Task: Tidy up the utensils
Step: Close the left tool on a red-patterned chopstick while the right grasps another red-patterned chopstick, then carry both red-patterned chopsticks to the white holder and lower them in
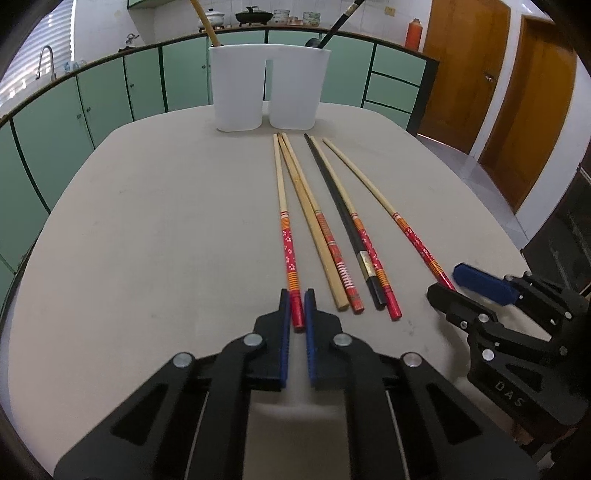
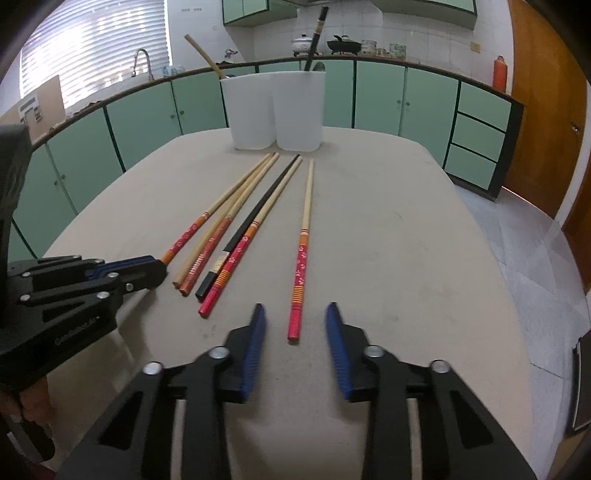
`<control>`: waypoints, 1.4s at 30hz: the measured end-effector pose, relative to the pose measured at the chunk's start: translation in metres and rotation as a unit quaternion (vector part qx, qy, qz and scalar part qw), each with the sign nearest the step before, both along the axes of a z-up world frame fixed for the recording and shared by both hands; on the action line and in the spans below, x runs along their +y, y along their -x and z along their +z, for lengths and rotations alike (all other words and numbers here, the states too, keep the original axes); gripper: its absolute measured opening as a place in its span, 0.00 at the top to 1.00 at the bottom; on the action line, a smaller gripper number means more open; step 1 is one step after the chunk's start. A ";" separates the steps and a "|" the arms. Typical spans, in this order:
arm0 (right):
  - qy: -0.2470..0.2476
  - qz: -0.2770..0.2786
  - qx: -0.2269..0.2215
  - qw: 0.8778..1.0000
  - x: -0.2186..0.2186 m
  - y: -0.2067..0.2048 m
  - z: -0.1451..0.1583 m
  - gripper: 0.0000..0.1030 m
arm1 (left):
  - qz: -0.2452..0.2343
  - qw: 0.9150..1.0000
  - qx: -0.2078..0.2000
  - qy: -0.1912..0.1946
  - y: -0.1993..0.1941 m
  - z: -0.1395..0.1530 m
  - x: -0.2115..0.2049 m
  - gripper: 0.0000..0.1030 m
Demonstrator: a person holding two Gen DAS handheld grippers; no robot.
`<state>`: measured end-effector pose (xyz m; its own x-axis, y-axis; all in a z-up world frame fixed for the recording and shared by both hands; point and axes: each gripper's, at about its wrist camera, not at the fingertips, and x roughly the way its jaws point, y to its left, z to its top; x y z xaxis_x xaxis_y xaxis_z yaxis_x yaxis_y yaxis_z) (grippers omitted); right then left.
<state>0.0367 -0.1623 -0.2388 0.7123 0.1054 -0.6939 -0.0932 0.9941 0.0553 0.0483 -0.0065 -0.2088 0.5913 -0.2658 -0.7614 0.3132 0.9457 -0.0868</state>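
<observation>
My left gripper (image 1: pixel 297 306) clamps a red-handled chopstick (image 1: pixel 286 240) on the table (image 1: pixel 147 221); my right gripper's (image 2: pixel 295 325) fingers straddle another chopstick (image 2: pixel 301 266), untouched. The white two-compartment holder (image 1: pixel 267 88) behind holds a wooden utensil (image 1: pixel 205 22) and a black ladle (image 1: pixel 338 24).

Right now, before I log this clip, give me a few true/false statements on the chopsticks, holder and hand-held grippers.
1. The left hand-held gripper is shut on the leftmost chopstick. True.
2. The right hand-held gripper clamps a chopstick. False: its pads stand apart, either side of the rightmost chopstick.
3. Six chopsticks lie on the table. True.
4. The white holder is empty. False: two long utensils stand in it.
5. Every chopstick is red-handled. False: one is black, one plain wood.
</observation>
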 end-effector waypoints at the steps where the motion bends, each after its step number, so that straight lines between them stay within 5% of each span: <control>1: 0.000 0.001 0.000 1.000 0.001 0.000 0.000 0.84 | 0.000 1.000 0.000 0.000 0.000 0.000 0.000 0.94; 3: -0.001 0.005 0.002 1.000 0.001 -0.001 0.001 0.92 | -0.001 1.000 0.002 0.001 0.000 0.001 0.000 0.94; 11: -0.014 0.007 -0.009 1.000 -0.010 0.001 0.022 0.94 | -0.004 0.999 -0.023 -0.024 0.005 0.025 0.006 0.95; 26: -0.032 0.017 -0.092 0.995 -0.040 -0.002 0.114 0.95 | -0.012 0.989 -0.146 -0.001 0.009 0.134 0.016 0.95; 42: -0.062 0.070 -0.107 0.990 -0.049 -0.044 0.191 0.95 | -0.032 0.984 -0.172 0.032 -0.020 0.180 0.005 0.95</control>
<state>0.0806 -0.2114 -0.0481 0.8142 0.2887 -0.5037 -0.2532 0.9573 0.1394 0.0683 -0.0019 -0.0283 0.7920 -0.3518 -0.4989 0.3933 0.9191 -0.0237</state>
